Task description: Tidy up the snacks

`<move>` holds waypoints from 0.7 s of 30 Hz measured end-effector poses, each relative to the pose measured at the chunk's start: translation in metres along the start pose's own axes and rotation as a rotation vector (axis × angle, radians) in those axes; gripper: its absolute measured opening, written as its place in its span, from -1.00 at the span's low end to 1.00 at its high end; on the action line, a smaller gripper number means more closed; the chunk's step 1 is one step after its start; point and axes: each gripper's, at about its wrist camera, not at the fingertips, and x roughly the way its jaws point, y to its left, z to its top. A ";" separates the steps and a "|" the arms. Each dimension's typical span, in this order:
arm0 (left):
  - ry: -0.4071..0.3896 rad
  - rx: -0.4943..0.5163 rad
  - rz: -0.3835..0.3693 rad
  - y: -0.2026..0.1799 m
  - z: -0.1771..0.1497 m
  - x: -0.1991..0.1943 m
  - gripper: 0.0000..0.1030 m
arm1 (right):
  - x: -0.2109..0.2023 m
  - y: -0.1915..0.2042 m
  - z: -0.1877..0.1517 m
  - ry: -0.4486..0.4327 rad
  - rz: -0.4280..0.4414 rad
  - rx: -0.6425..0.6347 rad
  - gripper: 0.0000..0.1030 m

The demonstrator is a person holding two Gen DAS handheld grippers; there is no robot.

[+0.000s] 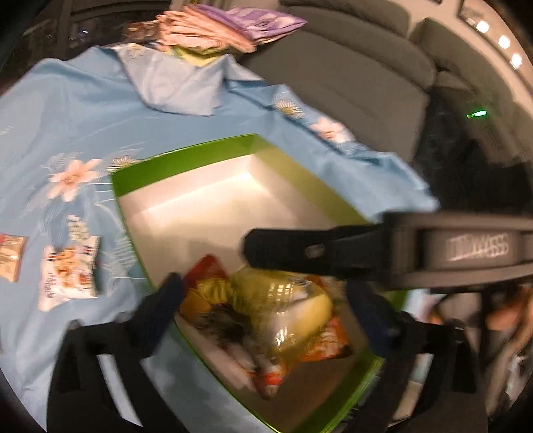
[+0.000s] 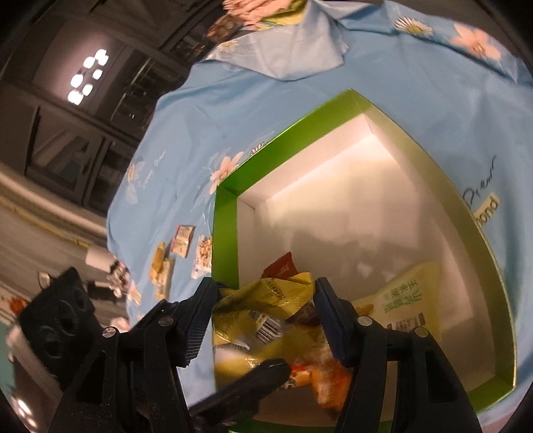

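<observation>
On a light-blue flowered tablecloth (image 1: pixel 100 110), small white-and-tan snack packets (image 1: pixel 68 273) lie loose at the left, well apart from a far stack of pink and purple folded cloths (image 1: pixel 226 26) at the table's edge. The left gripper (image 1: pixel 266 299) hovers with fingers spread over the near end of a shallow green-rimmed cardboard box with a white inside (image 1: pixel 186 160), its prongs blurred and half-masking the contents. The right gripper (image 2: pixel 266 313), also spread and holding nothing, hangs above the same corner, and in the left wrist view its black arm crosses over the box. Inside, a heap of crinkled yellow, orange and red snack bags (image 2: pixel 266 309) fills the near end; a pale yellow pouch with green lettering (image 2: pixel 403 299) lies just right of it. A grey sofa (image 1: pixel 349 66) stands beyond, softened by blur.
</observation>
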 end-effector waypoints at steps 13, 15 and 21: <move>-0.165 -0.019 -0.124 0.000 -0.005 -0.046 0.99 | -0.016 0.039 -0.007 -0.049 -0.044 -0.108 0.83; -0.191 -0.021 -0.118 0.002 -0.007 -0.059 0.99 | -0.014 0.044 -0.007 -0.041 -0.031 -0.111 0.91; -0.247 -0.068 -0.116 0.028 -0.023 -0.101 0.99 | -0.008 0.080 -0.015 -0.025 -0.004 -0.160 0.99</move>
